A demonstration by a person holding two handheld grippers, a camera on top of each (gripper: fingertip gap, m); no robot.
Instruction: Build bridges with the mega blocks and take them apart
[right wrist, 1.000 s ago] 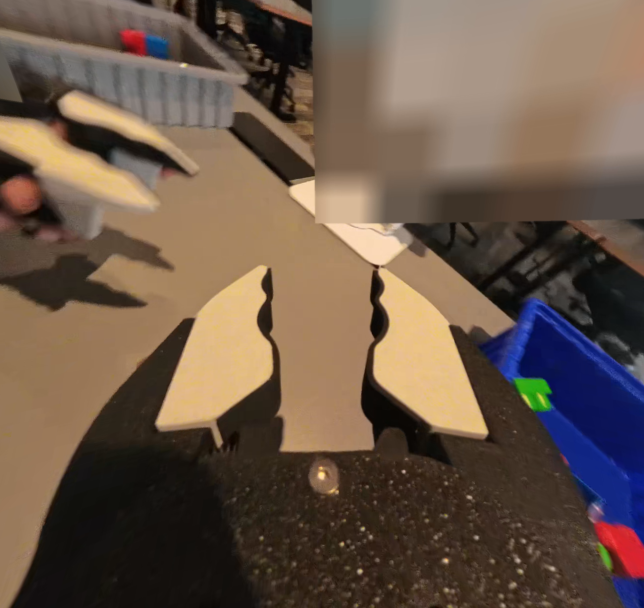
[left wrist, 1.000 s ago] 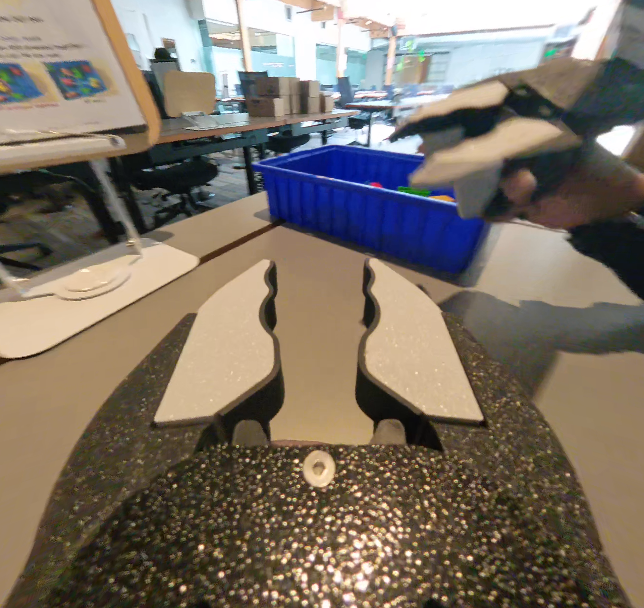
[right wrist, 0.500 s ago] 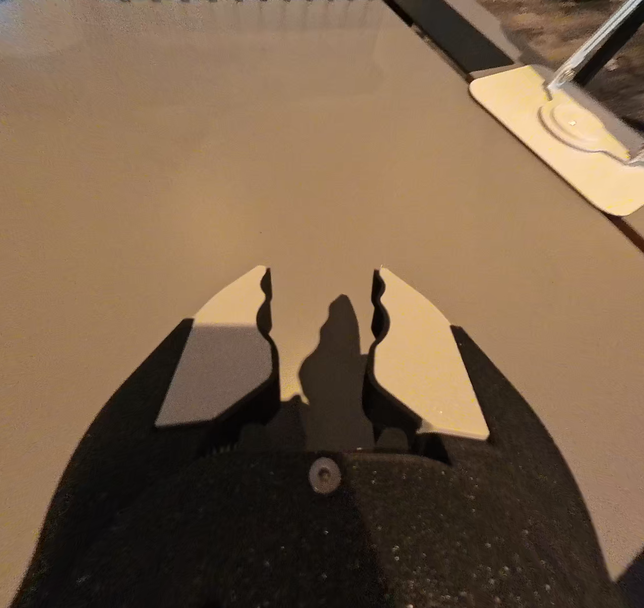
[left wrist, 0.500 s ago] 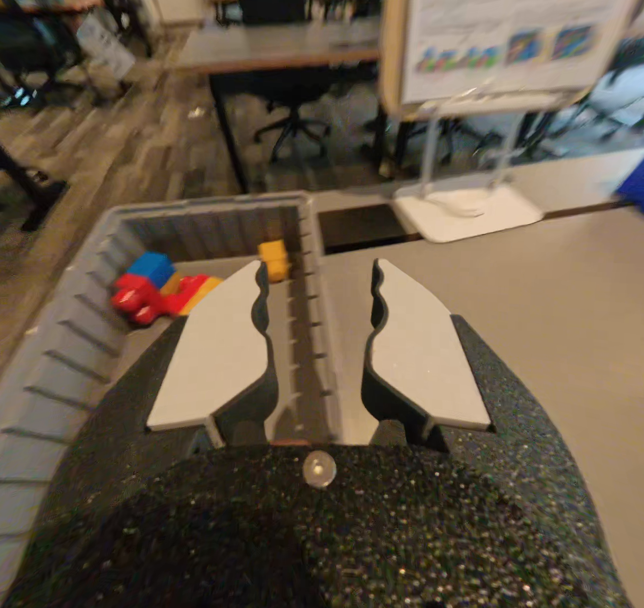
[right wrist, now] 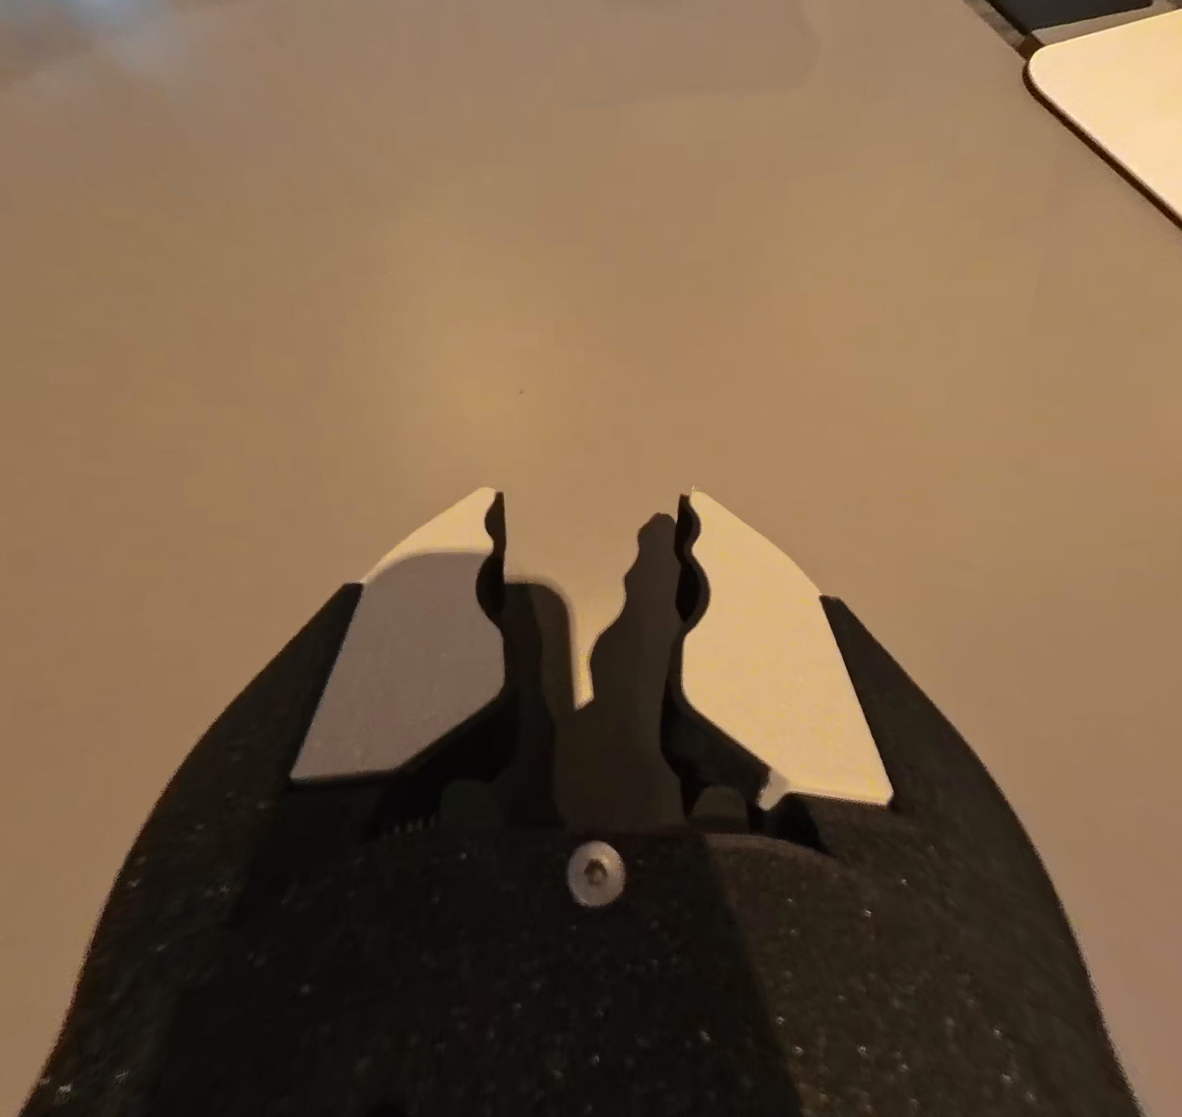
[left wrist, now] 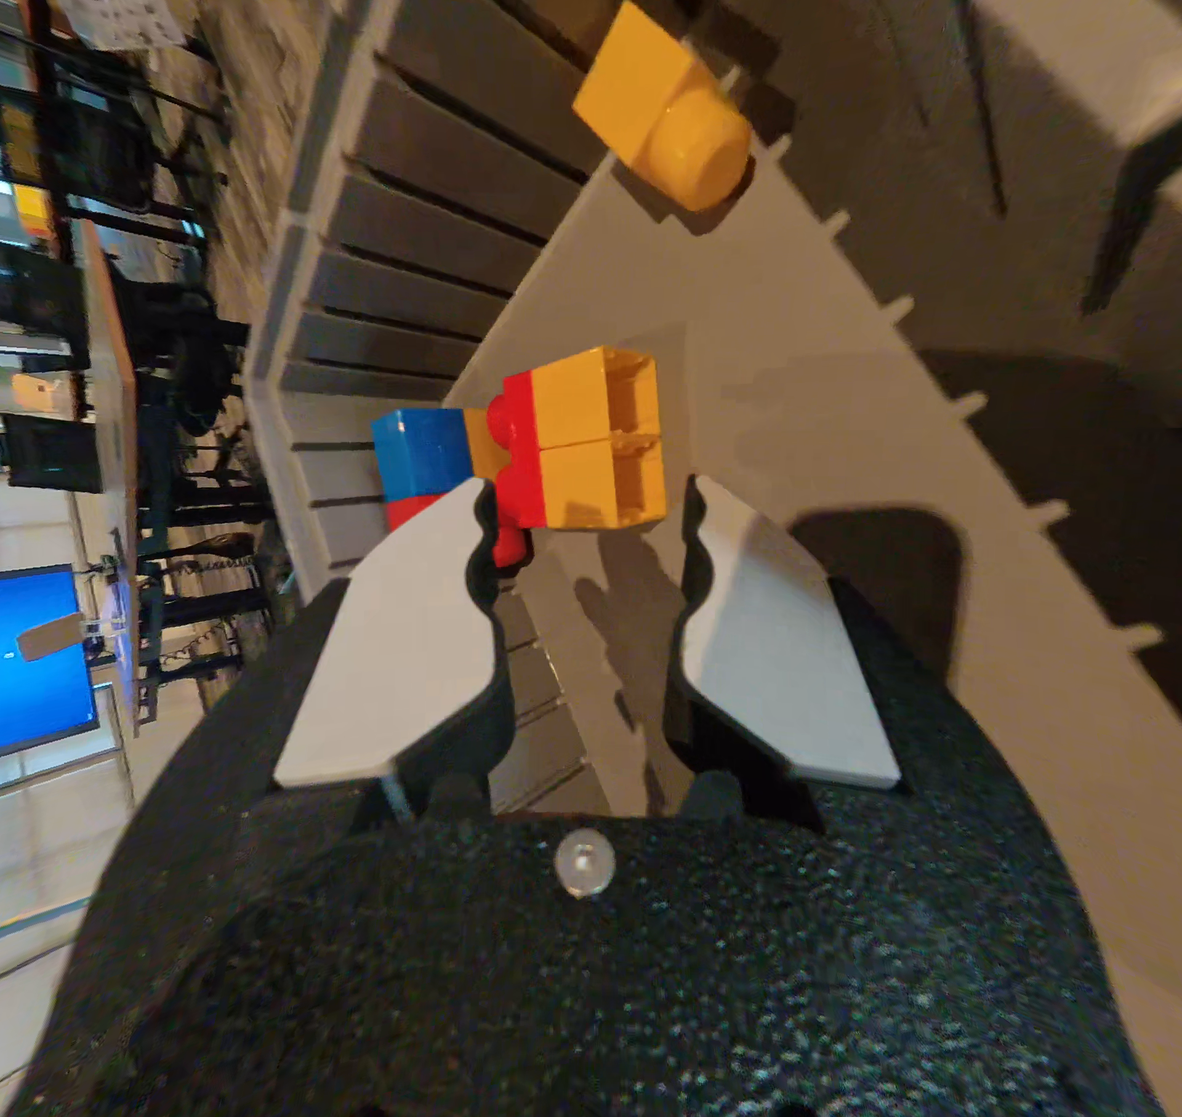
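In the left wrist view, a joined cluster of mega blocks lies on its side in a grey bin: two yellow blocks on a red block, with a blue block behind. A single yellow block lies apart near the bin's far wall. My left gripper is open and empty, rolled sideways, its tips just short of the cluster. My right gripper is open and empty, low over the bare tan table. No blocks show in the right wrist view.
The grey bin's ribbed walls rise around the blocks. A white stand base lies on the table at the right wrist view's upper right. Desks, chairs and a blue screen stand beyond the bin. Tip to tip, the grippers are about 55 cm apart. From the left gripper's tips to the blue block is close to 7 cm.
My left gripper has swung from the blue bin to the grey bin, rolled sideways and closed in on the block cluster. My right gripper has tipped down and dropped closer to the table.
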